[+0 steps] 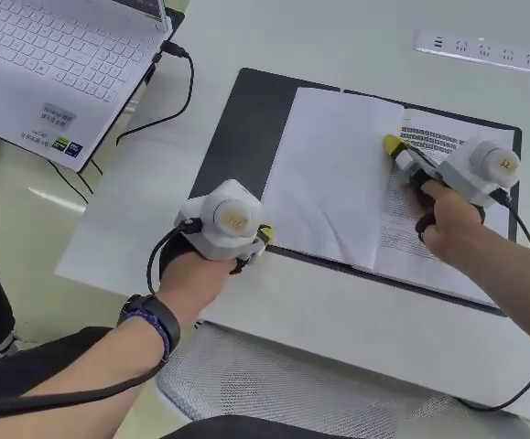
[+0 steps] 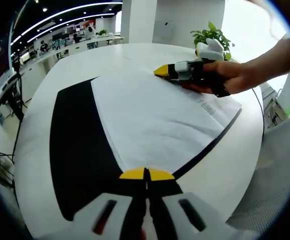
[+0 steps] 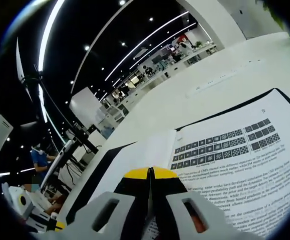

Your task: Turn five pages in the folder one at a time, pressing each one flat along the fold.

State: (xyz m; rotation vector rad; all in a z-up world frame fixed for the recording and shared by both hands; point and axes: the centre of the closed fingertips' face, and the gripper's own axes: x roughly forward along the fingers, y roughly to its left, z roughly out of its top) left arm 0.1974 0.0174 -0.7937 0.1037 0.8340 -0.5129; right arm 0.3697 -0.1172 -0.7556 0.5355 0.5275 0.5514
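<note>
Head view: bright, even overhead light with faint, soft shadows; the white counter [image 1: 338, 37] is nearly overexposed. Gripper views: strong fisheye bending toward the edges, ceiling light strips [image 3: 48, 30] flare, near jaws slightly soft.

Folder [image 1: 232, 137]: was black;
Pages [image 1: 329, 174]: were white, with grey checkered squares;
Left gripper [image 2: 146, 174]: had yellow tips;
Wristband [image 1: 151, 320]: was purple.

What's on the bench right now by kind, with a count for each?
grippers: 2, left gripper and right gripper
folder: 1
laptop: 1
power strip: 1
Total: 5
</note>
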